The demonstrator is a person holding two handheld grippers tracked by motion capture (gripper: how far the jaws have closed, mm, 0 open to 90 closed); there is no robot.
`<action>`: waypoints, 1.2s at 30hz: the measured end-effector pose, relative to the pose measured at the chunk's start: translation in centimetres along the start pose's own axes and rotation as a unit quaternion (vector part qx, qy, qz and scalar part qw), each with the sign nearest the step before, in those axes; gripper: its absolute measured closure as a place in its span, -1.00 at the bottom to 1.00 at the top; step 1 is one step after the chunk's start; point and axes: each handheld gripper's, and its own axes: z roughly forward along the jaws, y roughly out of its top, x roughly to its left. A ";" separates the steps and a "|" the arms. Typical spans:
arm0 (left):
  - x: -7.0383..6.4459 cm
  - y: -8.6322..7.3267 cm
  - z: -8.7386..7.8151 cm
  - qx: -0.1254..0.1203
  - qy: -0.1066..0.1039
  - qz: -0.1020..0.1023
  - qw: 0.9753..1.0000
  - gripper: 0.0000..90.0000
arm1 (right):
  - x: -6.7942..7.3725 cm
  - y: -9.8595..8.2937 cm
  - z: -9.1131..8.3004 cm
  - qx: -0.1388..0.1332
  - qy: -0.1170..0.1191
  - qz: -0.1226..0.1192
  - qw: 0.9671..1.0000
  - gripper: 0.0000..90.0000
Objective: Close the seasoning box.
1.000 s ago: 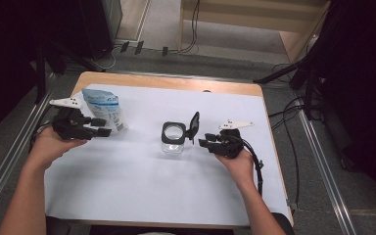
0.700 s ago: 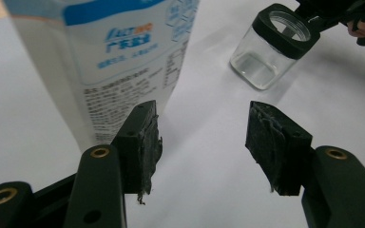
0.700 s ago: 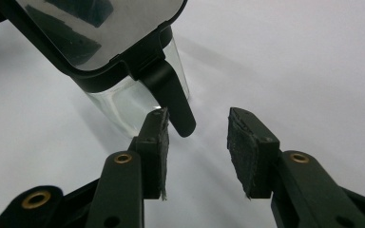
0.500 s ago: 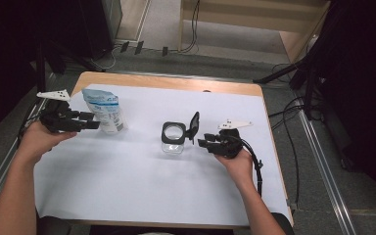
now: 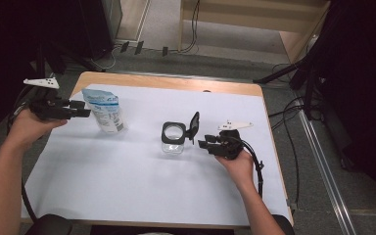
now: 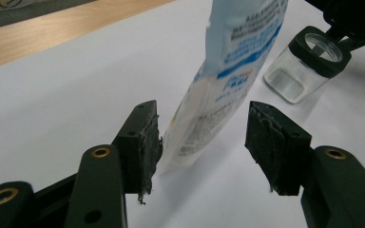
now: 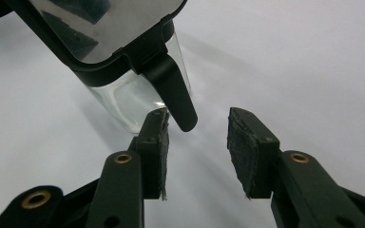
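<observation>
A white and blue pouch [image 5: 105, 112] stands upright on the white sheet at the left. My left gripper [image 5: 85, 109] sits just left of it, open. In the left gripper view the pouch [image 6: 228, 80] rises between and just beyond the spread jaws of that gripper [image 6: 202, 130], its lower edge near the left pad. A clear glass jar [image 5: 173, 138] with a black rim stands mid-table, its hinged lid [image 5: 194, 125] flipped up. My right gripper [image 5: 201, 144] is open just right of the jar. The lid's black tab [image 7: 173, 95] hangs between the right gripper's [image 7: 197, 126] pads.
The white sheet [image 5: 127, 186] covers most of the wooden table [image 5: 176, 82]. Cables trail from both grippers off the table sides. Dark equipment and floor cables lie beyond the far edge.
My left gripper has drawn back to the left and slightly farther away, off from the pouch's side. The pouch, the jar and the right gripper have stayed about where they were.
</observation>
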 end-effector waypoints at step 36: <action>-3.2 4.8 2.6 0.024 -0.057 0.071 0.996 1.00 | 0.4 -0.8 -0.6 -0.005 -0.008 0.006 1.000 0.31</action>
